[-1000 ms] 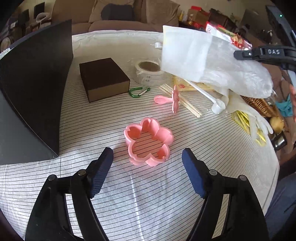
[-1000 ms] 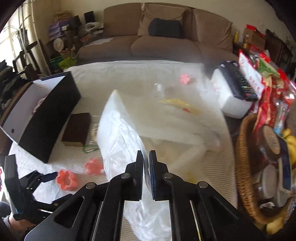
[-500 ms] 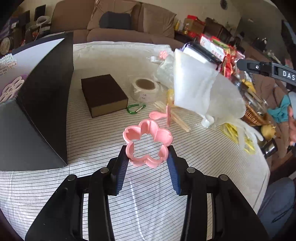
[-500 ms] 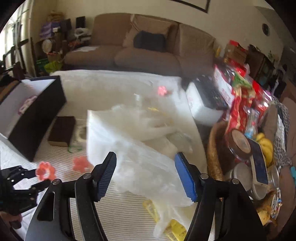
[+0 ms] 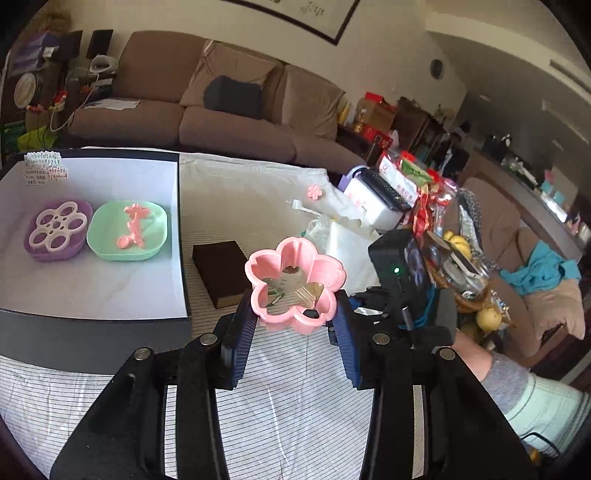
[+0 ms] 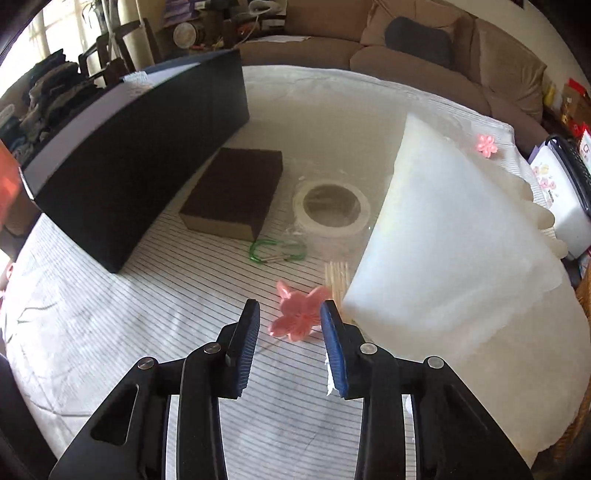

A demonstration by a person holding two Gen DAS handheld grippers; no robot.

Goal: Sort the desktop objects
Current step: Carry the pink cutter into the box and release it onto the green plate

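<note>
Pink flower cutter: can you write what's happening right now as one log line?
left gripper: shut on pink flower cutter, off table | right gripper: closing around flat pink flower | box: open

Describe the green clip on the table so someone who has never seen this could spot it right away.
Start at the big black box on the striped tablecloth. Beside it lies a brown rectangular block; just in front, near the white tape roll, is the green metal carabiner clip, the only green wire loop there.

A lived-in home living room is showing here; a brown sofa [image 5: 236, 122] with cushions is sitting behind the cloth-covered table [image 5: 295, 406]; a framed picture [image 5: 295, 14] is hanging above it. Snack packets [image 5: 421, 184] and a fruit basket [image 5: 476, 295] are crowding the table's edge.
</note>
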